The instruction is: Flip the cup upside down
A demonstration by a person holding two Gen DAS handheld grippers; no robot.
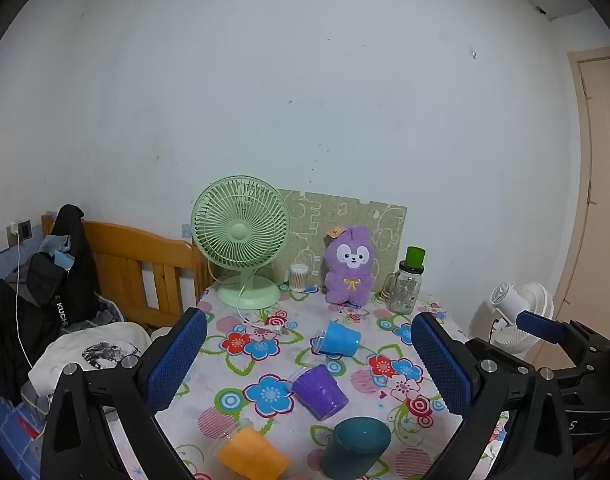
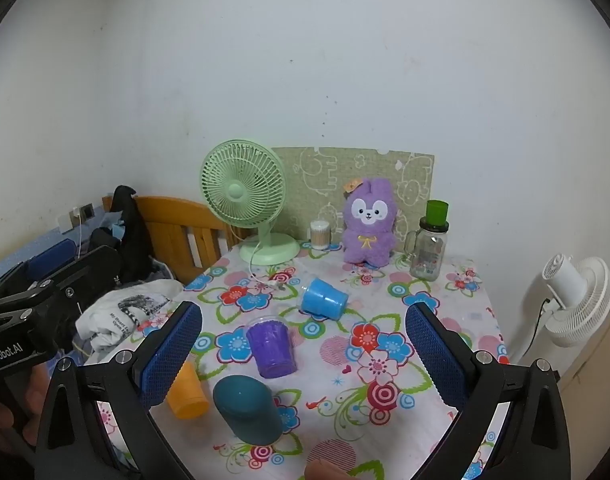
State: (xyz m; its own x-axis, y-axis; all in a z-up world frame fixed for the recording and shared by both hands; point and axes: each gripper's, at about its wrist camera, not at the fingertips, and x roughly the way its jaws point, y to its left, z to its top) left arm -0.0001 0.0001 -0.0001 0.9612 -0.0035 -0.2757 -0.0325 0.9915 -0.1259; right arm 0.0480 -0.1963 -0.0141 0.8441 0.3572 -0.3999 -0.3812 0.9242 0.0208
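Four cups are on the floral tablecloth (image 1: 385, 320). A teal cup (image 1: 355, 448) (image 2: 247, 408) stands upside down near the front. An orange cup (image 1: 251, 454) (image 2: 187, 392), a purple cup (image 1: 319, 392) (image 2: 271, 348) and a light blue cup (image 1: 339, 338) (image 2: 323, 298) lie on their sides. My left gripper (image 1: 309, 360) is open and empty above the cups. My right gripper (image 2: 305, 350) is open and empty, also above them. The left gripper's body shows at the left of the right wrist view (image 2: 45, 300).
At the back of the table stand a green fan (image 1: 241, 240) (image 2: 245, 196), a purple plush toy (image 1: 349, 266) (image 2: 369, 220), a glass jar with a green lid (image 1: 407, 284) (image 2: 431, 240) and a small container (image 1: 298, 277). A bed with clothes (image 1: 65, 320) is left. A white fan (image 2: 577, 300) is right.
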